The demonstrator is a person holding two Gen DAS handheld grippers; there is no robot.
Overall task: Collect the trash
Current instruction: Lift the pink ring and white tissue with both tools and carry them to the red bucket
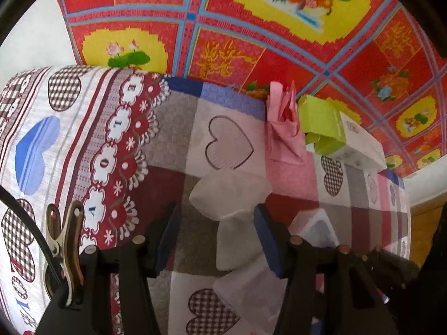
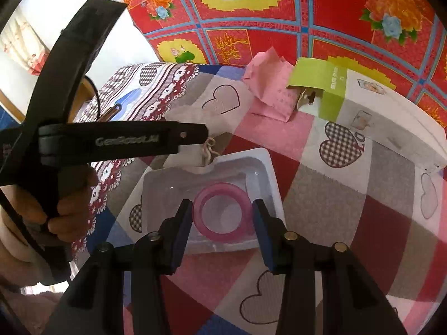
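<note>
A crumpled white drawstring pouch (image 1: 232, 192) hangs between the blue pads of my left gripper (image 1: 217, 207), which is shut on it. From the right wrist that gripper (image 2: 205, 134) shows side-on, with the pouch (image 2: 205, 162) dangling over the far rim of a white plastic tray (image 2: 268, 167). Inside the tray is a pink tape ring (image 2: 223, 189), and my right gripper (image 2: 222, 202) is shut on it, a pad at each side. The tray's corner (image 1: 315, 223) shows just right of my left fingers.
Crumpled pink paper (image 1: 285, 128) (image 2: 268, 83) and a green-and-white carton (image 1: 324, 122) (image 2: 363, 106) lie at the table's far edge. A metal clip (image 1: 67, 237) pinches the heart-patterned cloth on the left. A hand (image 2: 69, 195) grips the left tool. Red patterned flooring (image 2: 251, 5) lies beyond.
</note>
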